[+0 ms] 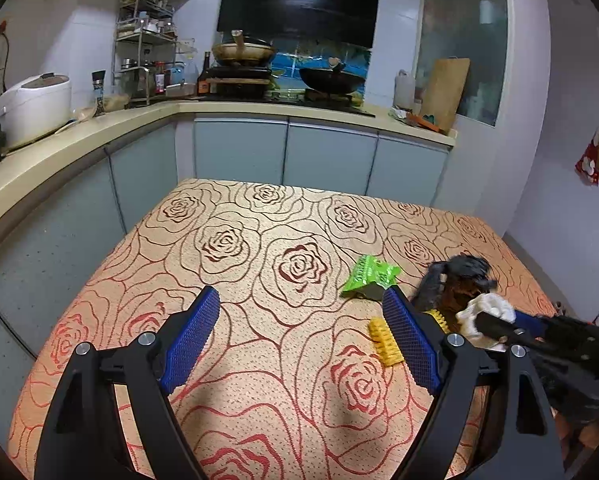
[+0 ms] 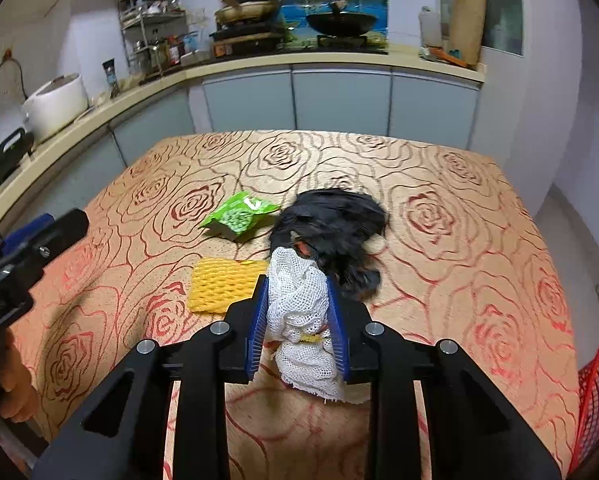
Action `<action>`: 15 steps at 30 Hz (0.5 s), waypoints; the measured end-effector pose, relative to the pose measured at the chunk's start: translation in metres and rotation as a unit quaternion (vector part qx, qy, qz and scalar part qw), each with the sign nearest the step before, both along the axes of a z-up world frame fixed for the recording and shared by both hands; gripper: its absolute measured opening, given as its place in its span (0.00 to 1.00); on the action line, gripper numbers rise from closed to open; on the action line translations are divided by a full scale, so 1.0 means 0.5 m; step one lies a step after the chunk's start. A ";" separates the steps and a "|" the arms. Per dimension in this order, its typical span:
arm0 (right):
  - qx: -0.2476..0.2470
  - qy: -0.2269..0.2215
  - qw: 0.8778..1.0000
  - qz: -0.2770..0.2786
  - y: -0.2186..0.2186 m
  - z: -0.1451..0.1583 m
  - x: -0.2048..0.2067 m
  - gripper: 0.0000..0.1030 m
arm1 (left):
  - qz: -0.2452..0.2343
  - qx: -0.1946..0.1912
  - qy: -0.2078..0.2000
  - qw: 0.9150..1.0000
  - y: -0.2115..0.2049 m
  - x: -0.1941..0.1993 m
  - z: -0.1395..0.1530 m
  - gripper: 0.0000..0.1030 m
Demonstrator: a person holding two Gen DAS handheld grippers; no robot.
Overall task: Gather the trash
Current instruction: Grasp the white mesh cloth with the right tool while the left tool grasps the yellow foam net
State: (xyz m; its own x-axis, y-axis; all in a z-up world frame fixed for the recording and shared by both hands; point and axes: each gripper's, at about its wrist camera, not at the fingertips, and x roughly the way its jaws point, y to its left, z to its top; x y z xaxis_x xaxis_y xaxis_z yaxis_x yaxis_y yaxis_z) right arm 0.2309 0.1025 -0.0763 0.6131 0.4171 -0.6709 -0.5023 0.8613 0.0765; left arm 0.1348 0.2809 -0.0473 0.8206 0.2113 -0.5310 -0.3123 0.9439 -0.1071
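Note:
On the rose-patterned tablecloth [image 2: 459, 240] lie a green snack wrapper [image 2: 239, 216], a yellow foam net [image 2: 223, 284] and a crumpled black plastic bag [image 2: 331, 216]. My right gripper [image 2: 297, 286] is shut on a white foam net [image 2: 299, 312], whose far end touches the black bag. In the left wrist view the green wrapper [image 1: 369, 276], yellow net [image 1: 385, 340], black bag [image 1: 459, 276] and white net [image 1: 485, 316] sit ahead and to the right. My left gripper [image 1: 299, 294] hovers open over bare cloth, nothing between its blue pads [image 1: 191, 340].
A red mesh basket [image 2: 597, 392] stands past the table's right edge. A kitchen counter [image 1: 99, 128] with a rice cooker [image 1: 33, 108], stove and wok [image 1: 331, 80] runs behind and to the left of the table. A person's hand [image 2: 15, 396] shows at the lower left.

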 end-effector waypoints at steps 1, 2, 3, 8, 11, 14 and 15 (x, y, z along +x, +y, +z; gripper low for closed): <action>0.002 -0.003 1.000 -0.005 -0.013 0.006 -0.003 0.27 | -0.005 0.000 0.002 1.000 -0.004 0.002 -0.001 0.78; 0.005 -0.004 1.000 -0.010 -0.026 0.011 -0.006 0.27 | -0.009 0.000 0.003 1.000 -0.008 0.004 -0.001 0.78; 0.008 -0.005 1.000 -0.014 -0.035 0.014 -0.006 0.27 | -0.019 -0.001 0.006 1.000 -0.015 0.009 -0.003 0.78; 0.020 -0.016 0.999 -0.035 -0.085 0.038 -0.014 0.27 | -0.061 0.004 0.025 0.998 -0.044 0.035 -0.013 0.78; 0.027 -0.020 0.998 -0.046 -0.111 0.048 -0.014 0.27 | -0.098 0.002 0.042 0.994 -0.065 0.058 -0.026 0.78; 0.031 -0.024 0.998 -0.052 -0.130 0.055 -0.014 0.27 | -0.118 0.001 0.061 0.991 -0.078 0.088 -0.042 0.78; 0.032 -0.025 0.998 -0.054 -0.133 0.057 -0.015 0.27 | -0.126 -0.003 0.066 0.990 -0.083 0.098 -0.048 0.78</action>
